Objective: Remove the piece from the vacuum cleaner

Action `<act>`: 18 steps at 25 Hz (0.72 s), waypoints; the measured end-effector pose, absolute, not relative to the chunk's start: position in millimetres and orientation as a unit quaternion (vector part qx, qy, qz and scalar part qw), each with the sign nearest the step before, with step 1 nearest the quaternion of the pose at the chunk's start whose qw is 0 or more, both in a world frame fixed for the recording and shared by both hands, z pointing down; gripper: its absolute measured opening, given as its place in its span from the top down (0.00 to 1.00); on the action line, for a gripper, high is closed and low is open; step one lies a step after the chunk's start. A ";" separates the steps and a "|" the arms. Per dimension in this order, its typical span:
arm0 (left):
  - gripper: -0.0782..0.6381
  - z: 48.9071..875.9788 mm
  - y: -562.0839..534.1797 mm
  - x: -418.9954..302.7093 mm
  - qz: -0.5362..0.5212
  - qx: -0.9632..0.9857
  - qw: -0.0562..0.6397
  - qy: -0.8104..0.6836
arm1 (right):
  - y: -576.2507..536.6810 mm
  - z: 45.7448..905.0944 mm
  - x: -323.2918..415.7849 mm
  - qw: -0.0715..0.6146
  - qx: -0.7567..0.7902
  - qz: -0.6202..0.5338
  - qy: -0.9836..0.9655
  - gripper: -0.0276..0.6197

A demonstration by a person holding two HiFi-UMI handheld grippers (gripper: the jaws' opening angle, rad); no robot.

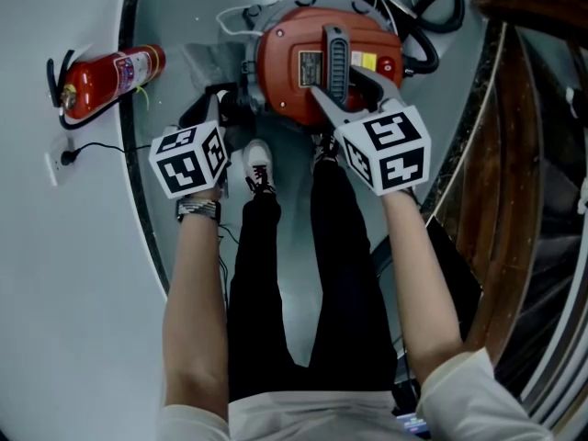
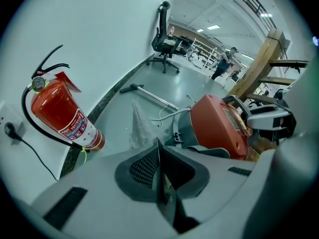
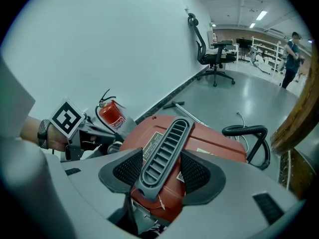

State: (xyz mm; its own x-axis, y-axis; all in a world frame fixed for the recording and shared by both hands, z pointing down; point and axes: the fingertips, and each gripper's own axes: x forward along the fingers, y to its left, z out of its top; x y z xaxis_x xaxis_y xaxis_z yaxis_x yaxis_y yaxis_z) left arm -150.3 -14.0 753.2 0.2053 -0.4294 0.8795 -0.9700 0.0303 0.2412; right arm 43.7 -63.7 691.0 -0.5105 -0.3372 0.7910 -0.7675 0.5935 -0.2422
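A red vacuum cleaner (image 1: 294, 62) stands on the grey floor in front of the person's shoes. Its grey ribbed handle (image 1: 336, 58) runs across the top. My right gripper (image 1: 335, 83) is shut on that handle (image 3: 167, 153), one pad on each side. My left gripper (image 1: 220, 99) hangs at the vacuum's left side by a dark fitting. In the left gripper view its jaws (image 2: 159, 148) meet, with nothing clearly between them, and the vacuum (image 2: 219, 126) lies off to their right.
A red fire extinguisher (image 1: 106, 79) leans on the wall at left, near a socket (image 1: 62, 159). A translucent plastic piece (image 2: 139, 126) and a wand (image 2: 149, 94) lie on the floor. A black hose (image 1: 432, 7) coils behind the vacuum. Wooden framing (image 1: 514, 154) stands at right.
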 end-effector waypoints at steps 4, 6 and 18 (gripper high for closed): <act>0.85 752.7 -13.8 -151.9 0.293 0.626 0.457 -0.560 | -63.5 691.0 44.4 0.363 0.339 0.296 -0.816 0.60; 0.85 753.0 -13.9 -151.5 0.291 0.626 0.457 -0.560 | -63.6 690.9 44.5 0.364 0.338 0.297 -0.816 0.59; 0.77 740.2 -6.5 -150.5 0.322 0.709 0.375 -0.503 | -63.9 691.5 43.4 0.364 0.344 0.296 -0.813 0.59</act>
